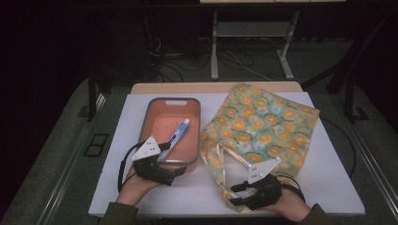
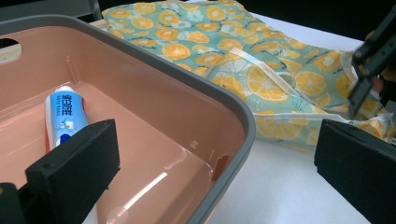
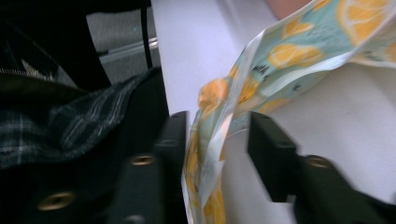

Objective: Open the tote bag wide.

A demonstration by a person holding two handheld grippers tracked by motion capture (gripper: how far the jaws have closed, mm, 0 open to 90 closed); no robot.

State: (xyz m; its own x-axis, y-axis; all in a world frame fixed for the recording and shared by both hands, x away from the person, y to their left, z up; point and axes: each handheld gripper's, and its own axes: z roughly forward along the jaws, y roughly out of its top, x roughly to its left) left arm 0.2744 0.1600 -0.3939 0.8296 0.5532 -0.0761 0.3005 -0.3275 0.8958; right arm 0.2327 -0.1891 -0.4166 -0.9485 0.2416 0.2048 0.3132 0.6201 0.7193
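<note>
Bare table (image 1: pixel 141 187) along the near edge. Blocked farther back by tub (image 1: pixel 155 105) and bag (image 1: pixel 263 122), side by side, nearly touching.

1. The toothpaste tube (image 2: pixel 65 116) in the pink tub (image 2: pixel 187 121) carries blue print on a white band near its cap, toward 12 o'clock of the tube; the characters are too small and blurred to read.
2. The bag (image 2: pixel 261 70), at 3 o'clock of the tub, bears orange slices, no lettering.

One toothpaste tube (image 1: pixel 176 135) is lying in one pink tray (image 1: pixel 149 110); one orange-print cloth bag (image 1: pixel 263 123) is sitting beside it (two grippers working).
</note>
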